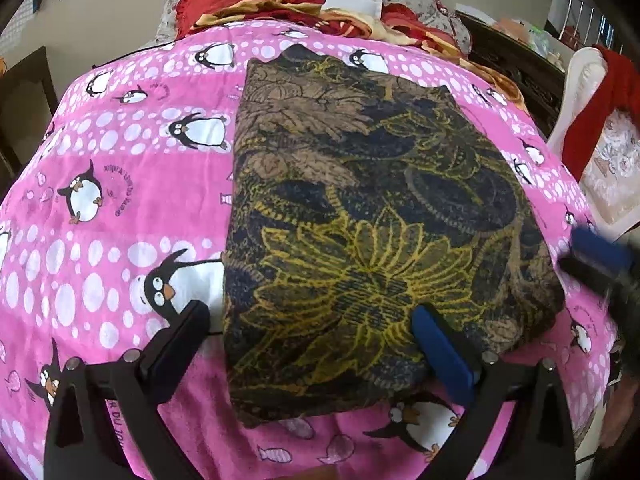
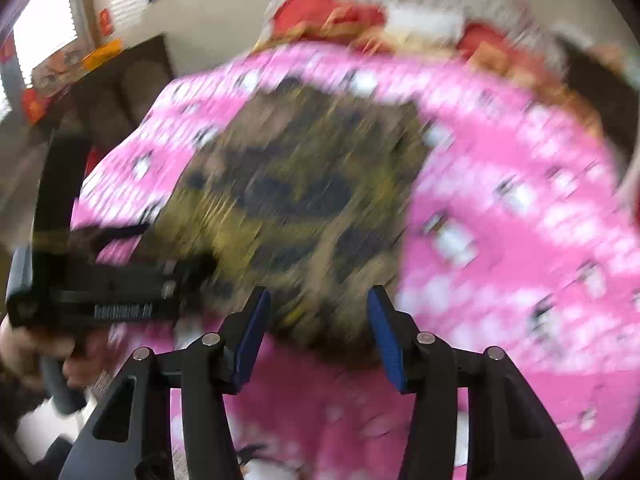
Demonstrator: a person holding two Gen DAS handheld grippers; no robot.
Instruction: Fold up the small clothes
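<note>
Pink penguin blanket (image 1: 120, 184) under folded batik cloth (image 1: 360, 220). Our left gripper (image 1: 312, 324) spread, straddling near-left edge; right gripper (image 2: 318, 304) spread, empty. We smooth corners gently.

Even daylight; my left view is sharp, with fisheye bending around the pink bedsheet (image 1: 120, 200). My right view is motion-smeared throughout; a bright window (image 2: 44, 28) glares beyond the bedsheet's upper-left.

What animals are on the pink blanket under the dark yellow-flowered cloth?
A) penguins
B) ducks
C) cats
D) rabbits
A: black-and-white penguins with orange beaks are printed across the pink blanket, around the folded dark cloth with yellow flower outlines.
</note>
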